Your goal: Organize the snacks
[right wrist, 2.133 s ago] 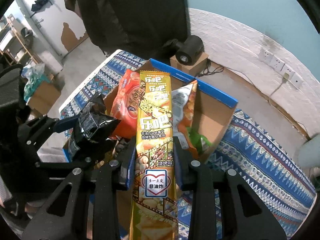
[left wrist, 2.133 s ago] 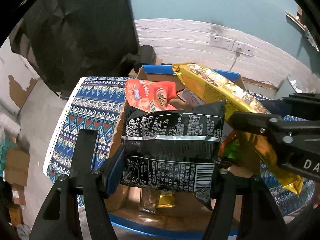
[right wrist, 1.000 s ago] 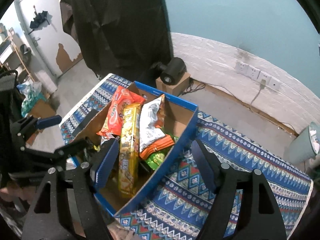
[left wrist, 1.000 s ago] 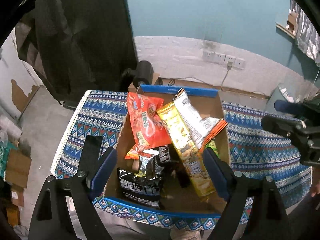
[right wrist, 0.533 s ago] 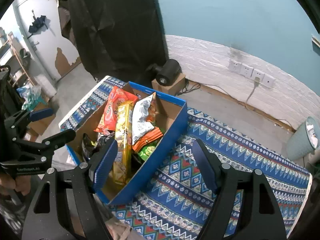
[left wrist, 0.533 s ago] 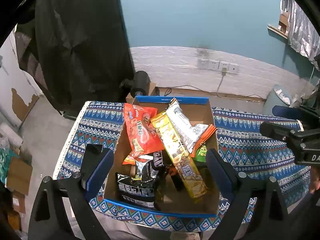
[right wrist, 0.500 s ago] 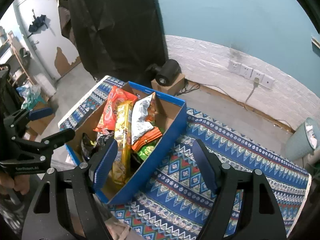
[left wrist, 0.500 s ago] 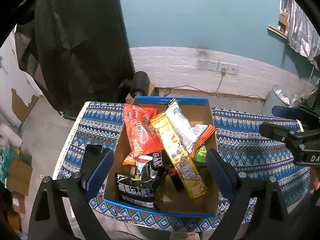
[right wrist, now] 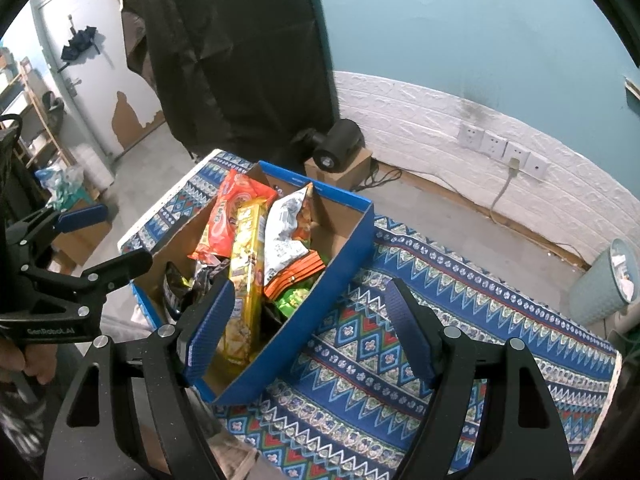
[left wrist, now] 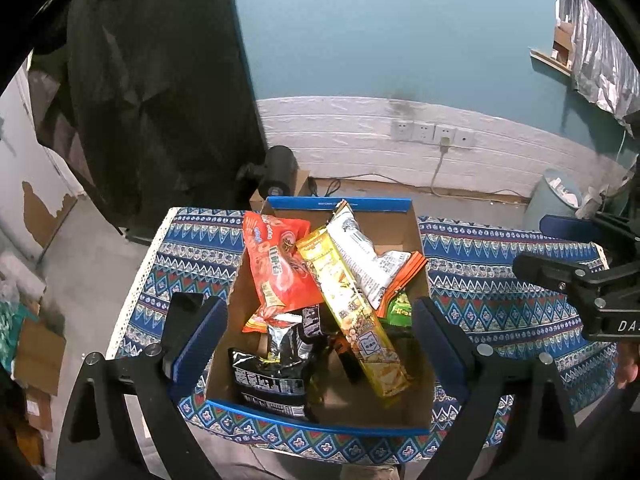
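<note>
A blue cardboard box (left wrist: 340, 203) (right wrist: 340, 258) stands on the patterned tablecloth. It holds a red bag (left wrist: 276, 268) (right wrist: 228, 212), a long yellow packet (left wrist: 348, 312) (right wrist: 244, 264), a white bag (left wrist: 360, 252) (right wrist: 284, 236), a black bag (left wrist: 272, 376) (right wrist: 174, 284), and orange and green packs (left wrist: 400, 308) (right wrist: 294, 284). My left gripper (left wrist: 320, 352) (right wrist: 100, 240) is open and empty, held above the box's near end. My right gripper (right wrist: 308, 328) (left wrist: 560, 252) is open and empty, above the box's right side.
The blue patterned tablecloth (right wrist: 420, 320) (left wrist: 188, 252) covers the table. A black roll on a small carton (left wrist: 278, 172) (right wrist: 338, 148) and a pale bin (right wrist: 604, 280) (left wrist: 554, 196) stand on the floor beyond. A dark cloth (right wrist: 232, 48) hangs at the back.
Both grippers let go of their packets, the black bag and the yellow packet, which now lie in the box. Both have opened and pulled back and up, away from the box.
</note>
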### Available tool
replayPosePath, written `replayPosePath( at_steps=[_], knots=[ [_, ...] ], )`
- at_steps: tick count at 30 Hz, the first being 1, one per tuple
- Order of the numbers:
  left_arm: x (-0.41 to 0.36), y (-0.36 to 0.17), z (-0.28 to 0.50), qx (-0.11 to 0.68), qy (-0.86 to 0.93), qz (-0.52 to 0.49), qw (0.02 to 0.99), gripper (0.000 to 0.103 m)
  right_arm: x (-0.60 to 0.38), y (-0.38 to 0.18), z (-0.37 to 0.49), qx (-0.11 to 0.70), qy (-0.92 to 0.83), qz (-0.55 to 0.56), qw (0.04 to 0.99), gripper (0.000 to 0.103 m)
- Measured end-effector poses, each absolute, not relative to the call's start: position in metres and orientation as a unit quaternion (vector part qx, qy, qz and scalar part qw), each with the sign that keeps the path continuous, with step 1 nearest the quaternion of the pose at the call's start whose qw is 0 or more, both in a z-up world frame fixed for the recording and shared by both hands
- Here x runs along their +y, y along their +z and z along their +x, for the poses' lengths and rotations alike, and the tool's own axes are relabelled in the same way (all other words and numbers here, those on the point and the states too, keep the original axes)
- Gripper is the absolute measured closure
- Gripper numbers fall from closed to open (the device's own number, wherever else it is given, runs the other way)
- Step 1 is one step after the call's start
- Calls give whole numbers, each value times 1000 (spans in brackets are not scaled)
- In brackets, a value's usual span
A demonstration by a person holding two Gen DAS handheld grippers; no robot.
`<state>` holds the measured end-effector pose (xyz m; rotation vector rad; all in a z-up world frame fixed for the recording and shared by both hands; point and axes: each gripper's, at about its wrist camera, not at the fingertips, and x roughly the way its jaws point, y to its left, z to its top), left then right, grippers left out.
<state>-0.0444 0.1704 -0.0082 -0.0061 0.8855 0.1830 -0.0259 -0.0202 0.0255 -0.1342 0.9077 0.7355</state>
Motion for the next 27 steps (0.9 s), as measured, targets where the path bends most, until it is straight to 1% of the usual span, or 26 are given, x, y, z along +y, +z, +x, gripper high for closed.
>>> replayPosePath(
  at_steps=[27],
  knots=[
    [170, -6, -46, 429, 87, -12, 899, 9, -19, 22, -27, 428, 340, -73, 834, 26]
  ],
)
